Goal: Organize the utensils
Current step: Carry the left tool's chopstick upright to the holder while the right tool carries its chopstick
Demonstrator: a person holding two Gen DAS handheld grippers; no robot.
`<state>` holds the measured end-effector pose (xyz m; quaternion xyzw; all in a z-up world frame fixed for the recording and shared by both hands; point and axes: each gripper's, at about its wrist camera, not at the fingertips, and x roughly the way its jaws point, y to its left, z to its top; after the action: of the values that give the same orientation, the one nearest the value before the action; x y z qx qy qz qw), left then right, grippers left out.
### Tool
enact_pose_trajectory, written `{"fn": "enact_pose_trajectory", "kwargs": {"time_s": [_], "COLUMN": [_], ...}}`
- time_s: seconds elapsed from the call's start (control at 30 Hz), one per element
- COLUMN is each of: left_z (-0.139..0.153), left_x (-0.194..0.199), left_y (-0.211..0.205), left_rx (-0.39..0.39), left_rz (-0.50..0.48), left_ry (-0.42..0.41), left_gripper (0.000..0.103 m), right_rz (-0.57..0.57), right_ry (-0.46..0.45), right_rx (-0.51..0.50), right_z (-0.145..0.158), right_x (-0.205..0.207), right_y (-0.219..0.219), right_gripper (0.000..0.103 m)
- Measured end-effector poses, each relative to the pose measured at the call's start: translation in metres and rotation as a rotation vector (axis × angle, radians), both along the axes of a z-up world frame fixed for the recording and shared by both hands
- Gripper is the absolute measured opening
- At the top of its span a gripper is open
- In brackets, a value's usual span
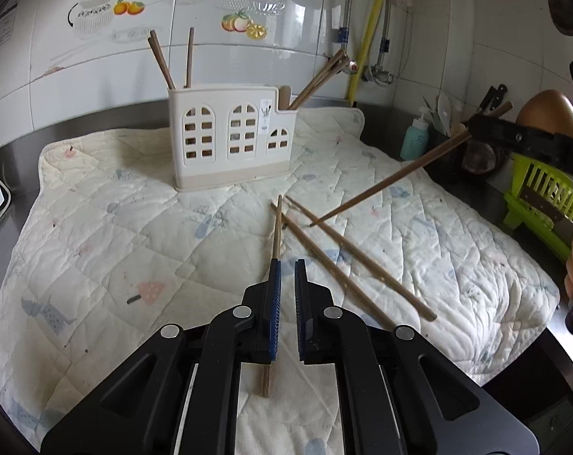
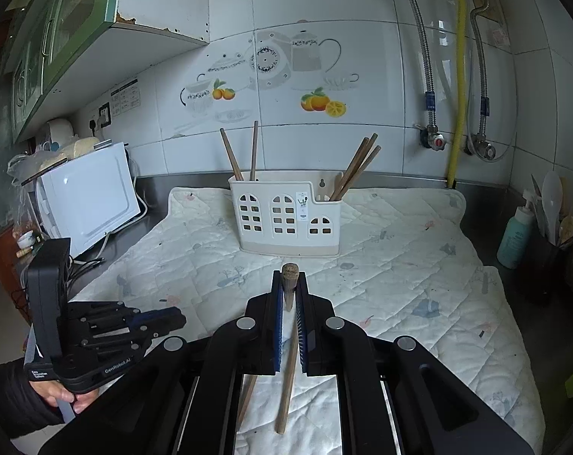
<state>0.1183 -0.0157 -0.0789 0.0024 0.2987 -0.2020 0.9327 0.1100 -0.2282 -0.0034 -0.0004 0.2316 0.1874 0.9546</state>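
A cream utensil holder (image 1: 231, 142) with window cut-outs stands on the quilted mat (image 1: 116, 227), with several chopsticks upright in it; it also shows in the right wrist view (image 2: 288, 218). Three wooden chopsticks (image 1: 343, 254) lie loose on the mat. My left gripper (image 1: 287, 265) hovers low over the near end of one, jaws slightly apart and empty. My right gripper (image 2: 289, 276) is shut on a wooden chopstick (image 2: 286, 356), held above the mat; in the left wrist view this chopstick (image 1: 392, 180) slants down from the right gripper (image 1: 476, 127).
A white microwave (image 2: 85, 197) stands at the left. A teal bottle (image 2: 515, 235) and a dark pot of utensils (image 2: 555, 223) stand at the right, with a green rack (image 1: 544, 193). Pipes and valves (image 2: 434, 140) run on the tiled wall.
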Motion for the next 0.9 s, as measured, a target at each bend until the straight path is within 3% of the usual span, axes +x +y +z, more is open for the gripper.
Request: {"fn": "enact_pose_trajectory", "kwargs": {"time_s": [0.1, 0.23, 0.37, 0.47, 0.6, 0.73, 0.9], "left_z": [-0.017, -0.034, -0.045, -0.05, -0.05, -0.039, -0.012], "left_x": [0.0, 0.004, 0.011, 0.015, 0.016, 0.014, 0.009], "left_y": [0.002, 0.002, 0.002, 0.004, -0.002, -0.001, 0.005], "left_rx": [0.017, 0.034, 0.044, 0.027, 0.065, 0.025, -0.022], "left_rz": [0.004, 0.005, 0.014, 0.012, 0.008, -0.002, 0.021], "left_ry": [0.043, 0.084, 0.111, 0.125, 0.11, 0.108, 0.05], "left_gripper": [0.025, 0.027, 0.026, 0.017, 0.005, 0.005, 0.005], "right_rz": [-0.001, -0.001, -0.001, -0.001, -0.002, -0.001, 0.01], "right_ry": [0.008, 0.005, 0.002, 0.002, 0.003, -0.007, -0.03], "right_rx": [0.001, 0.0, -0.001, -0.001, 0.004, 0.015, 0.009], "right_z": [-0.003, -0.004, -0.004, -0.004, -0.003, 0.002, 0.015], "right_x": [0.001, 0.0, 0.0, 0.001, 0.002, 0.001, 0.002], "right_y": [0.0, 0.0, 0.0, 0.0, 0.0, 0.0, 0.001], "right_gripper": [0.006, 0.006, 0.006, 0.006, 0.006, 0.006, 0.006]}}
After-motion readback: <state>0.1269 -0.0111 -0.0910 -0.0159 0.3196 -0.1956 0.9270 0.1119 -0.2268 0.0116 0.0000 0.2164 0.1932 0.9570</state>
